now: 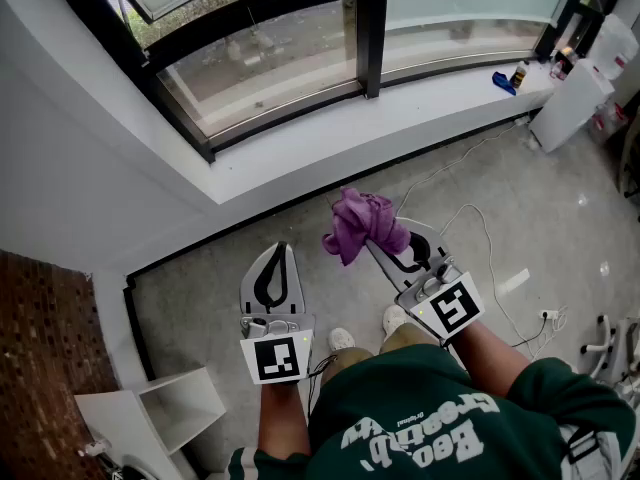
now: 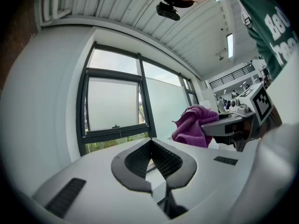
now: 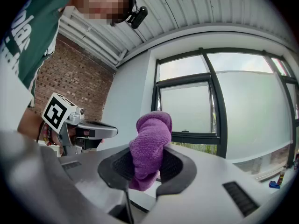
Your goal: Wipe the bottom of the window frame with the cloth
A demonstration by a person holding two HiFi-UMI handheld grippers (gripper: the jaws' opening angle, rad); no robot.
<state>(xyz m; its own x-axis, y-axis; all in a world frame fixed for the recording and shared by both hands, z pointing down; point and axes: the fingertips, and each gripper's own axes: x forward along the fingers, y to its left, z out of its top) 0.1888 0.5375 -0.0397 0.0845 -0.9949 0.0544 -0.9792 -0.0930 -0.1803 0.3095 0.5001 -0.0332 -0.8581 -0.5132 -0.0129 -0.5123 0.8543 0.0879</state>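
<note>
The right gripper [image 1: 378,246] squeezes one purple cloth [image 1: 362,223], bunched at its tips. The left gripper [image 1: 279,253], just beside it, is closed on nothing. The window frame [image 1: 280,116] lies ahead of both grippers, well apart.

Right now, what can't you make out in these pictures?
Head view: items on the sill are too small to name.
Left gripper view: the left hand-held gripper hides the bottom of the window frame.
Right gripper view: the right hand-held gripper hides the pinched part of the cloth.
</note>
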